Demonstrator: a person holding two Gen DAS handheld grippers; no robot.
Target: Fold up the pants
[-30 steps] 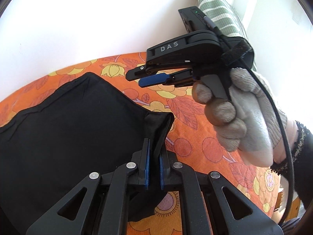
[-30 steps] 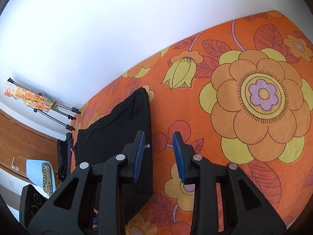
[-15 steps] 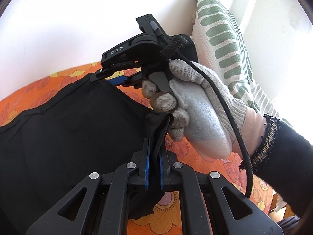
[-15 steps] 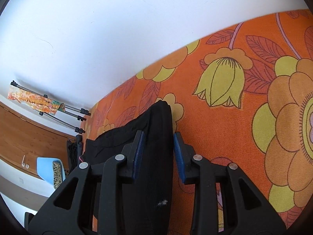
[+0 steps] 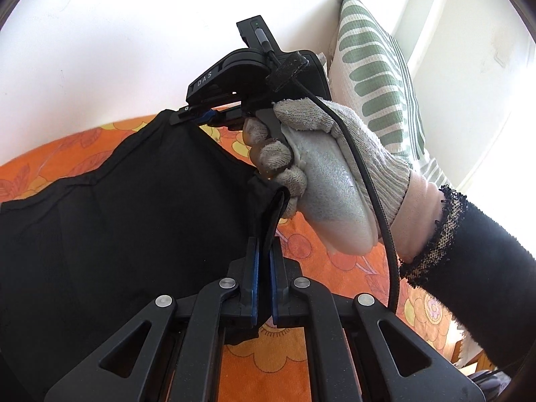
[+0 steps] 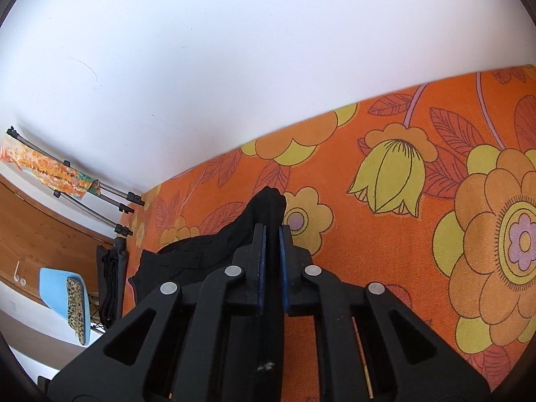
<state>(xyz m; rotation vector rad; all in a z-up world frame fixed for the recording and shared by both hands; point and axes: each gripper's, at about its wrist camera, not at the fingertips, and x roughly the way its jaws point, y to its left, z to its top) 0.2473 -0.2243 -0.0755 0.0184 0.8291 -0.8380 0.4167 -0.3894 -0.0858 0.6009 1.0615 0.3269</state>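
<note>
Orange flowered bedcover [image 6: 385, 201] fills the lower field of both wrist views, backed by a plain white wall [image 6: 234, 50]. Black pants [image 5: 134, 201] lie spread on the bedcover, their left part cut off by the picture edge, so their full outline cannot be made out. The left gripper [image 5: 263, 251] is clenched on a bunched corner of the pants; the fabric between its blue pads hides how deep the grip goes. The right gripper [image 6: 272, 234] has just been closing and now pinches another corner of the pants, with black cloth standing up between its pads. From the left wrist view, a gloved hand [image 5: 318, 167] holds that right gripper, and the glove and a black cable [image 5: 368, 184] screen part of the bedcover behind. A green-striped pillow [image 5: 375, 77] leans against the wall. At far left of the right wrist view stand tripod legs [image 6: 100, 197] and a blue board [image 6: 57, 288], small and unclear.
</note>
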